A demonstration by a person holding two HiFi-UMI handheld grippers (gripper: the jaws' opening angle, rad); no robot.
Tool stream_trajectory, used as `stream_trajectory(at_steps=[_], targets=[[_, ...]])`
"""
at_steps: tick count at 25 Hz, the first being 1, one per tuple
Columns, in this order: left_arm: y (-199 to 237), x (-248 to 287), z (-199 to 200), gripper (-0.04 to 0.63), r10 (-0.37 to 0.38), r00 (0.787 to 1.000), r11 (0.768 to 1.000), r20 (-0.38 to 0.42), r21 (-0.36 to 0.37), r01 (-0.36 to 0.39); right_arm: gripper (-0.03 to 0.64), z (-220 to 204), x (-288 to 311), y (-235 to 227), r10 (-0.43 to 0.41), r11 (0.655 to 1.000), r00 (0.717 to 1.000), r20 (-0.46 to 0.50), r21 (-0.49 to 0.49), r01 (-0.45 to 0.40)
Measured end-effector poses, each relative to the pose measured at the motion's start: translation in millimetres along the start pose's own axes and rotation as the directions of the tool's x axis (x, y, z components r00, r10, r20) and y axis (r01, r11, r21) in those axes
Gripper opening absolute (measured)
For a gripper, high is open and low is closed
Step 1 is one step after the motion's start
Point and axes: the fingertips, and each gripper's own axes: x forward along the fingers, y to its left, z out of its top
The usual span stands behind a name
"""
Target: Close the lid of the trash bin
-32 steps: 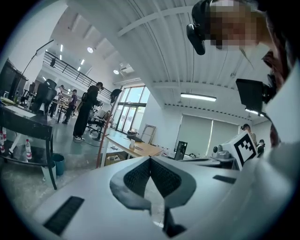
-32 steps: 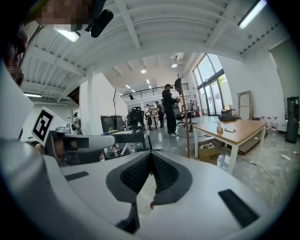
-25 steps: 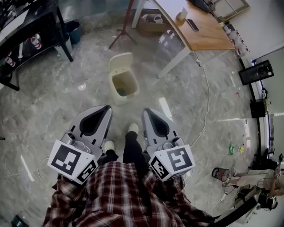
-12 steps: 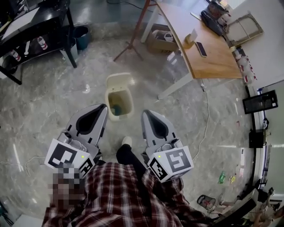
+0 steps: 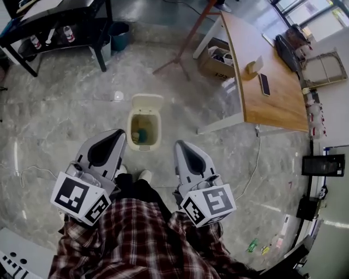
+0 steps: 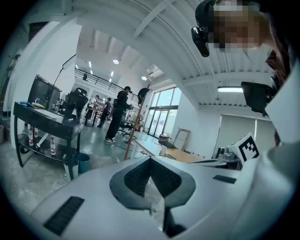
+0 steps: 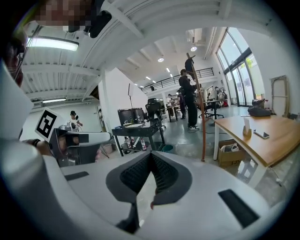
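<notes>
– Left gripper [image 5: 115,136] and right gripper [image 5: 180,147]: how do they stand?
– Both have their jaws pressed together, holding nothing.
– And the trash bin [image 5: 131,128]?
– At twelve o'clock from them, nearer than a second ago. Its lid [image 5: 147,101] is still up.

L claw [image 5: 120,134] & R claw [image 5: 178,145] both closed, empty, side by side.

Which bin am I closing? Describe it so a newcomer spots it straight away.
Start at the long wooden desk on the right; left of it, on the floor, stands a small trash bin. Unlike the dark teal bucket by the black shelf, it is cream and rectangular, with its lid flipped open at the far side.
</notes>
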Motion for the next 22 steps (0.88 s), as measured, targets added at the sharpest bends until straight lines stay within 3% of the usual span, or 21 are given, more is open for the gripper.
stream_trajectory(at_steps=[7,17,22], targets=[[27,24,0,0.009,0.039,0.999,0.999,-0.019,-0.011,-0.039,0.011,2,46,-9,0.055,0.998,0.998,-0.032,0.012,-0.055],[76,69,36,0.009,-0.018,1.0,1.0,0.006,0.004,0.018,0.011,42,111,-22,0.014,1.0,1.0,-0.012,-0.019,-0.014],[97,84,38,0.009,-0.029,1.0,1.0,-0.012,0.002,0.029,0.011,37,141,-36,-0.016,1.0,0.999,-0.04,-0.001,0.016]])
